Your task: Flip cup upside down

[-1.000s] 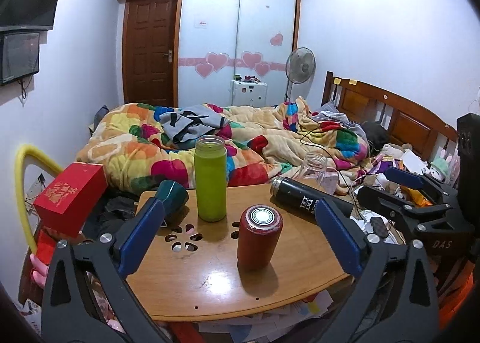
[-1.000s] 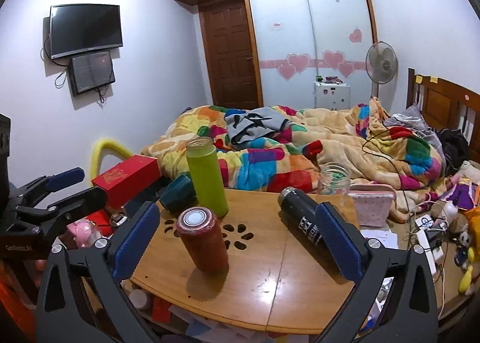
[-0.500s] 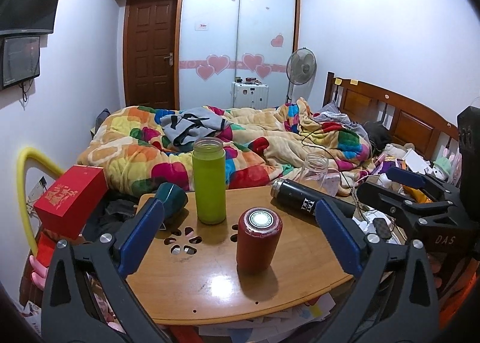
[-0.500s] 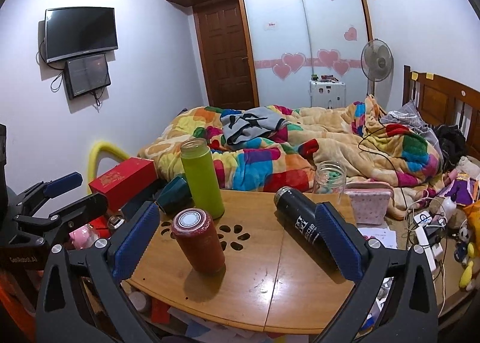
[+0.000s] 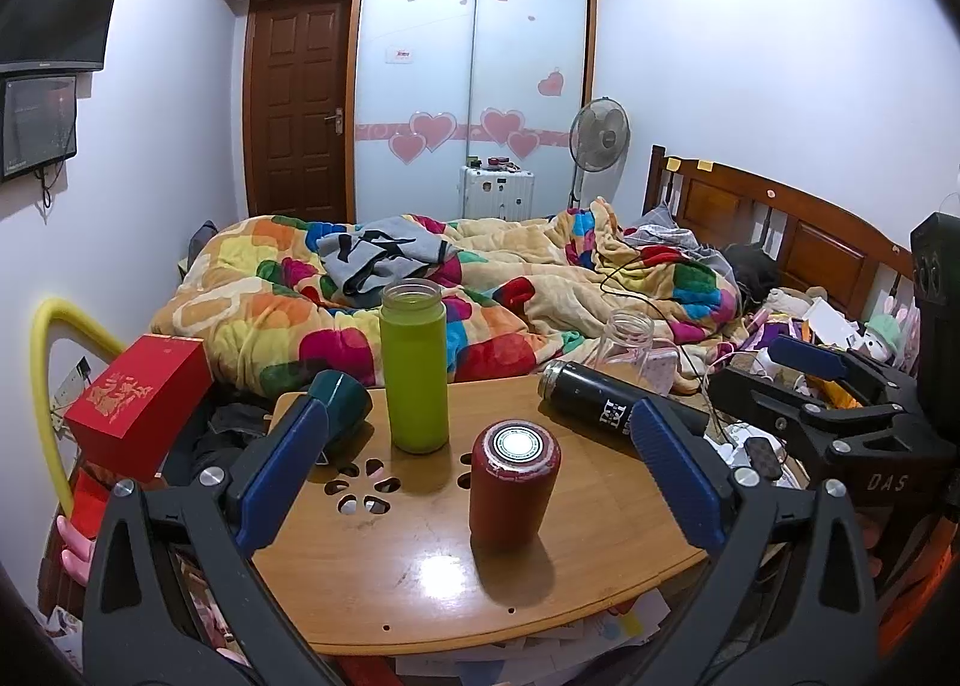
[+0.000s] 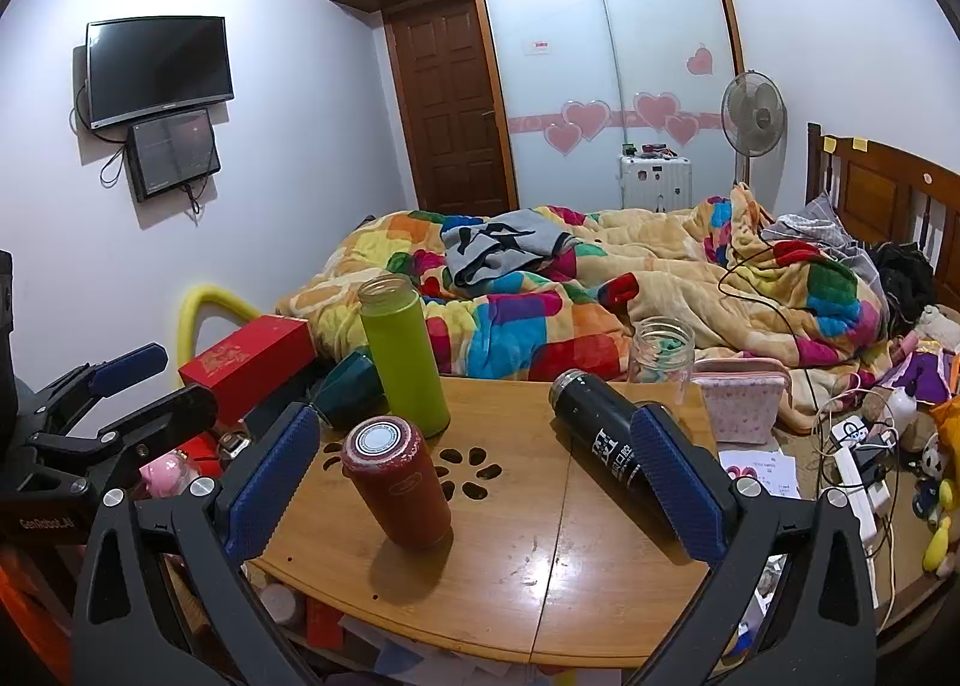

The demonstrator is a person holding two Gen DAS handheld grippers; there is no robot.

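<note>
Blue-padded fingers [image 5: 282, 470] of the left gripper [image 5: 474, 467] stand spread wide apart and hold nothing, framing a red cup [image 5: 515, 491] that stands on end on a round wooden table [image 5: 420, 578], its pale circular end face turned upward. The right gripper [image 6: 480, 473] is likewise spread wide and empty, its fingers [image 6: 678, 482] apart from the cup, which sits in that view nearer the left-hand pad than the other. Neither gripper touches the cup.

All else is placed from the red cup. Just behind it, beyond a flower-shaped cutout [image 5: 363, 485] in the tabletop, a tall lime-green bottle [image 5: 415, 365] stands upright with its mouth open. To the cup's right rear, a black flask [image 5: 591, 401] with white lettering lies on its side, well apart from the cup, its far end partly hidden by a gripper pad. Beyond the flask, a clear glass jar [image 5: 624, 341] stands at the table's far edge. To the cup's left rear, a dark teal cup [image 5: 342, 401] lies tipped at the table's edge, and farther left sits a red gift box [image 5: 141, 410] with gold lettering. Behind everything, a bed is heaped with a patchwork blanket [image 5: 480, 290]. In the right wrist view the left gripper's black frame shows off the table's left side; in the left wrist view the right gripper's frame shows off the right side.
</note>
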